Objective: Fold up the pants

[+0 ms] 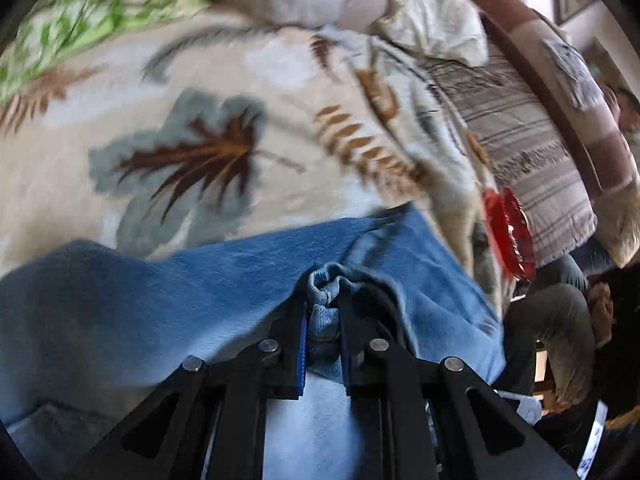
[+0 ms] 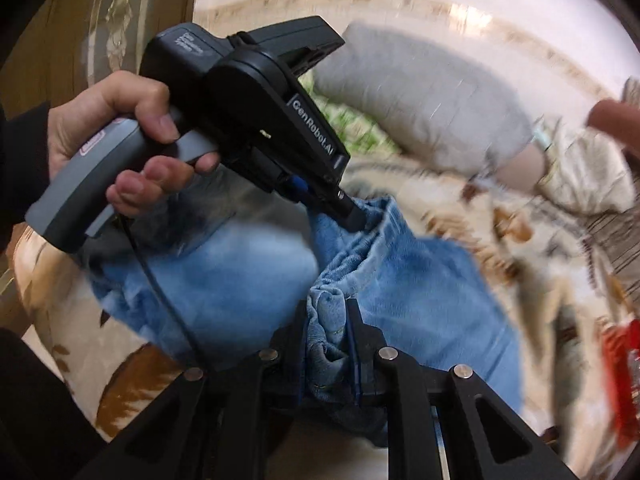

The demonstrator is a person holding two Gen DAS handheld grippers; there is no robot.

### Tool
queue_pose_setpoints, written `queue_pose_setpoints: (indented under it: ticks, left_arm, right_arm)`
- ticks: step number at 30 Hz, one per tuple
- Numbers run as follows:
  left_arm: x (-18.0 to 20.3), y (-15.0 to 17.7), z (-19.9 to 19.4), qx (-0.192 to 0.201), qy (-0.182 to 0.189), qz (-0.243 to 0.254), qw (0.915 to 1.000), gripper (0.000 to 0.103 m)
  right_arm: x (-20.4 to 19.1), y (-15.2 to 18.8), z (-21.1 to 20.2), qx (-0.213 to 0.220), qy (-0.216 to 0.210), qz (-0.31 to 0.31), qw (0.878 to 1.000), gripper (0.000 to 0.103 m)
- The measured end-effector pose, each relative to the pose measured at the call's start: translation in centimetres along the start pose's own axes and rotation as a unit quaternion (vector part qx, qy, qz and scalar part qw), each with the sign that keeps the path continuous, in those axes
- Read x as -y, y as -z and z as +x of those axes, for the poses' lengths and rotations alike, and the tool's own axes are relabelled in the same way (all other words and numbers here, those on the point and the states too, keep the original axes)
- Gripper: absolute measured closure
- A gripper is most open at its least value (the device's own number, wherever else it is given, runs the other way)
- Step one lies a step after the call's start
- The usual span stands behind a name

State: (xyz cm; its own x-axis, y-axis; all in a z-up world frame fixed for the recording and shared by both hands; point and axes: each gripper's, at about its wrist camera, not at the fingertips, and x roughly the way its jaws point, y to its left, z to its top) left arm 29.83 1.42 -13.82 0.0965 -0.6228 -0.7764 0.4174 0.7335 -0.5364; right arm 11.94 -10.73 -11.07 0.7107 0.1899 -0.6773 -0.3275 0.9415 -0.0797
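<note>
Both grippers pinch bunched denim, carrying the pants over the bed.

The left gripper (image 1: 323, 312) is clamped narrow on a wad of hem, and the right gripper (image 2: 326, 320) is clamped just as narrow on its own fold. The blue pants (image 2: 420, 288) spread away from both sets of jaws onto the leaf-print blanket (image 1: 240, 80), their length running from the grippers toward the grey pillow (image 2: 420, 104). The left hand (image 2: 132, 136) holds its tool slightly nearer the pillow, so both held edges must travel together.
</note>
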Motion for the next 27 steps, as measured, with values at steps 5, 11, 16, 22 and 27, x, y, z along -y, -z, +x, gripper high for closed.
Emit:
queue_pose_setpoints:
  ticks: [5, 11, 16, 22, 27]
  left_arm:
    - [0.1, -0.6, 0.8, -0.014, -0.01, 0.004, 0.9998, 0.087]
    - [1.3, -0.3, -3.2, 0.033, -0.024, 0.007, 0.9991, 0.023]
    - [2.7, 0.9, -7.8, 0.082, -0.046, -0.008, 0.9955, 0.013]
    - [5.0, 5.0, -11.0, 0.128, -0.079, -0.018, 0.9885, 0.003]
    - [6.0, 8.7, -10.0, 0.133, -0.077, -0.065, 0.9861, 0.003]
  right_arm:
    - [-0.4, 0.5, 1.2, -0.012, 0.012, -0.035, 0.999, 0.085]
    - [-0.8, 0.7, -3.2, 0.04, 0.008, -0.039, 0.998, 0.012]
    - [0.8, 0.8, -7.9, 0.073, 0.002, -0.039, 0.997, 0.012]
    - [6.4, 0.0, -12.3, 0.081, -0.036, -0.011, 0.996, 0.005]
    - [11.3, -2.4, -10.8, 0.053, -0.09, -0.045, 0.994, 0.004]
